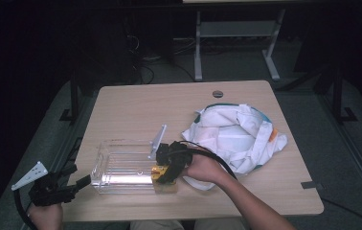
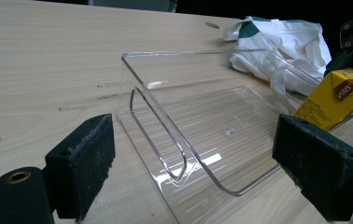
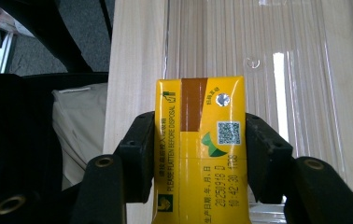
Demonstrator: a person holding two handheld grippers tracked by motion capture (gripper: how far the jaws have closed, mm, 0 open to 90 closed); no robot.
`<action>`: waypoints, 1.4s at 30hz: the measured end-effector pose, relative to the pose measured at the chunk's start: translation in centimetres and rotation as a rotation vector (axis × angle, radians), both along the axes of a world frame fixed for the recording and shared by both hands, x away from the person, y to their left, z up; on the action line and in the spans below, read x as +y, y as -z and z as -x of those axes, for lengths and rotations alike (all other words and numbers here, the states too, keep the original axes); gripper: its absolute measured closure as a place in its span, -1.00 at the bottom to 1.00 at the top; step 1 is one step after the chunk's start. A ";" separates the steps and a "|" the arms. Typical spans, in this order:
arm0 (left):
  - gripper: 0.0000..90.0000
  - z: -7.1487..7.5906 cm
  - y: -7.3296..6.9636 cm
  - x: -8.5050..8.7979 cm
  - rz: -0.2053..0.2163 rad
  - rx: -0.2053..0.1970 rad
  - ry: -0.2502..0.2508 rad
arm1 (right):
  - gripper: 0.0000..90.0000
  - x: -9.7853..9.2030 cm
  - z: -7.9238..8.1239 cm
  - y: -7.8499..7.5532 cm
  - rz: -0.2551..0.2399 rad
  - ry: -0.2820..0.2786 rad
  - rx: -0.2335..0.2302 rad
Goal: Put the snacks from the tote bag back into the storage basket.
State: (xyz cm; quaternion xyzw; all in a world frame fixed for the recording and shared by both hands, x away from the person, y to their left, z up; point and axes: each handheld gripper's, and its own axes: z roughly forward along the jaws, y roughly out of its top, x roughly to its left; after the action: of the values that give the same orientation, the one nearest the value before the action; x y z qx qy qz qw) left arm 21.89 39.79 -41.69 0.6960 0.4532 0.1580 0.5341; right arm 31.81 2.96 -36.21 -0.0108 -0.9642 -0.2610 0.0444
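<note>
Yellow carton (image 3: 200,149) sits between the right gripper (image 1: 168,168) pads, which touch its sides, at the near right corner of the clear bin (image 1: 121,165). Left gripper (image 1: 57,187) hangs wide open and empty off the table's (image 1: 136,103) left edge, facing the bin; a white bag (image 1: 234,134) lies beside it.

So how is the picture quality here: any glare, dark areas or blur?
High view: the room around the table is nearly black, and a bright glare streak lies on the clear bin. Left gripper view: sharp, with reflections on the bin's rim. Right gripper view: the yellow carton is crisp, print readable; a white glare bar on the bin behind it.
</note>
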 end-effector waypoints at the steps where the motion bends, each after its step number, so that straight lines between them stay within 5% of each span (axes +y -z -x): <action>1: -0.72 0.0 0.0 0.0 -0.001 0.001 0.001 | 0.06 0.0 0.0 0.0 0.000 0.000 0.000; 42: -0.72 -0.1 0.0 0.0 -0.008 -0.003 0.005 | -0.08 -0.6 -0.3 -1.4 -0.022 0.021 0.019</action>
State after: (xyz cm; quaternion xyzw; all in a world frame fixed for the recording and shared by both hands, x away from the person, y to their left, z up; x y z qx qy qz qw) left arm 21.94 39.81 -41.67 0.6990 0.4499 0.1598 0.5324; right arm 32.12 2.35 -34.83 -0.0231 -0.9607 -0.2717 0.0510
